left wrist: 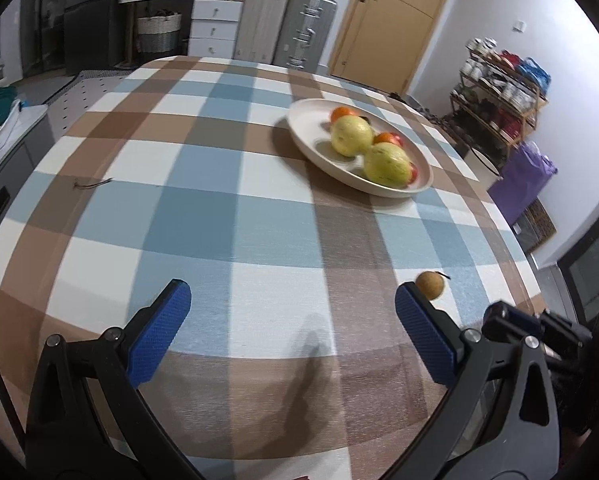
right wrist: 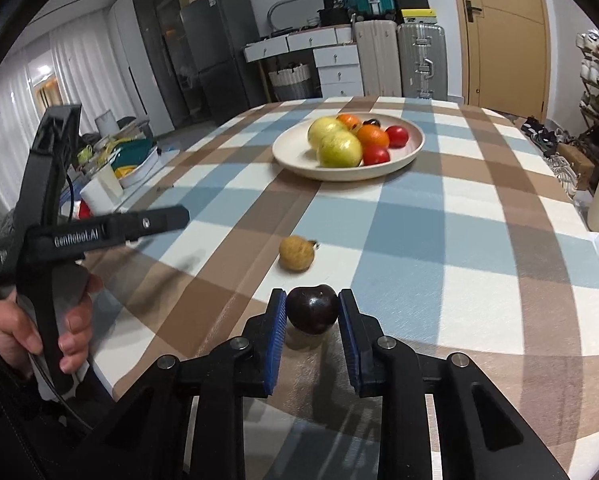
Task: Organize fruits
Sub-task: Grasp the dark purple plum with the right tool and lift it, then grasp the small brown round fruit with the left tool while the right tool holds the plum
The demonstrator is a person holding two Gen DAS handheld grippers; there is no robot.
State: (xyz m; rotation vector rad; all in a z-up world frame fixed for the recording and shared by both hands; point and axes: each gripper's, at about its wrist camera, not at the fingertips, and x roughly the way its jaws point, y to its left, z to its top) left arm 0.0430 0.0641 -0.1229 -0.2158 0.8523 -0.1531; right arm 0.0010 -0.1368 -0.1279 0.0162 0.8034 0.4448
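In the left wrist view the left tool gapes wide and empty over the checked table, the fruit plate at upper right; in the right wrist view the right tool clamps a dark plum at lower centre, likely next carrying it to the plate.

Both wrist views look down at a slant across the worktop toward the plate. The left view sits left of and farther from the plate; the right sits nearer. Both share plate, worktop and door.
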